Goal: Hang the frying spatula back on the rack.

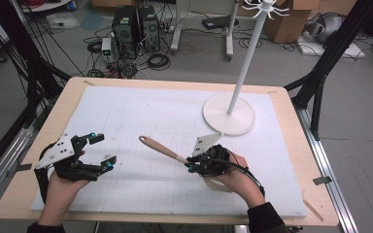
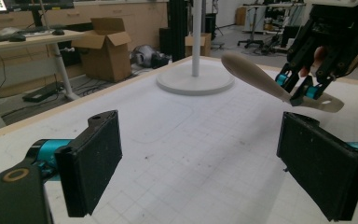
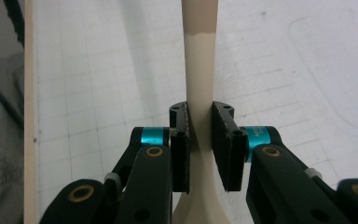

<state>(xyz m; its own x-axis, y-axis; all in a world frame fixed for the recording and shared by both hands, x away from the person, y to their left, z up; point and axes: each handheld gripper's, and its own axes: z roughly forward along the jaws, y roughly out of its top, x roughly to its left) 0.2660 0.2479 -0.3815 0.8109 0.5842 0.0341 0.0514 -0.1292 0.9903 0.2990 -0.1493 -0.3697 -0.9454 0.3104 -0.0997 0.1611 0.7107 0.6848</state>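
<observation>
step: right gripper [image 1: 190, 167] is clamping a beige spatula [image 1: 162, 148] by its neck, lifting it at frame centre — handle aiming upper left | left gripper [image 1: 101, 151] is idling wide and empty | next: probably carrying it to the white stand [image 1: 228, 114] — needs a steady grip

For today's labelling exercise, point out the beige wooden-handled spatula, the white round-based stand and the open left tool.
Beige wooden-handled spatula [image 1: 158, 146], high view, handle.
White round-based stand [image 1: 222, 120], high view, base disc.
Left tool [image 1: 102, 150], high view, between fingertips.
</observation>
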